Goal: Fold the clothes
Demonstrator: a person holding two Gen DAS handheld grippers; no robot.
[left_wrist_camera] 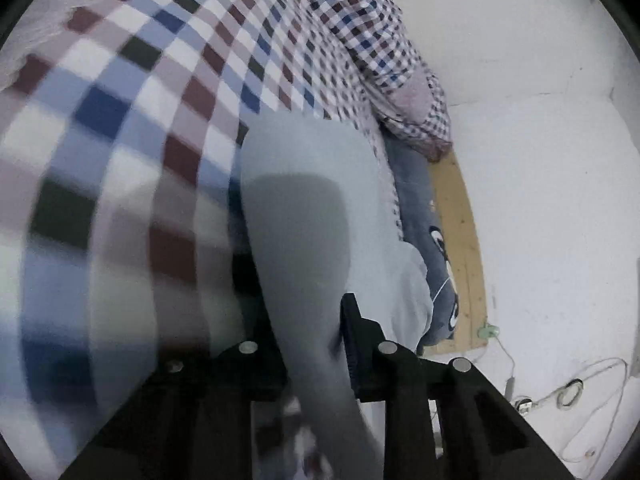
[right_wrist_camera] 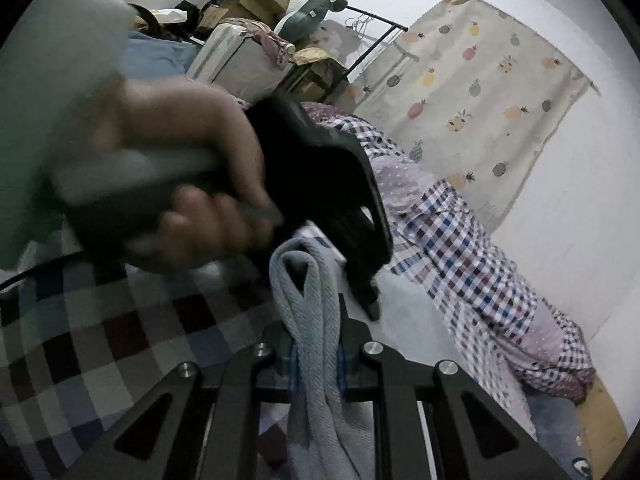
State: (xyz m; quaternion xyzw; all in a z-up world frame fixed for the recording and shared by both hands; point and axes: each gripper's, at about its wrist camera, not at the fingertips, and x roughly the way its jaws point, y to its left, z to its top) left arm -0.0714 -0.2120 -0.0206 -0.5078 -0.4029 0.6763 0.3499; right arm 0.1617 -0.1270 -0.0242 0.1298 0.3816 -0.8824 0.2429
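Folding is barely begun: light grey garment (right_wrist_camera: 316,304) is pinched by both left tongs (left_wrist_camera: 316,344) and right tongs (right_wrist_camera: 316,344), lifted above the checked bed sheet (left_wrist_camera: 132,128); no finished fold is seen.

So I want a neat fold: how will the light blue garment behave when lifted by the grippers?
Probably floppy: the garment bunches into soft ropey folds where the right gripper pinches it. It likely sags between grips, as it drapes loosely past the left gripper. The ribbed weave suggests it won't slip easily, though that is a guess.
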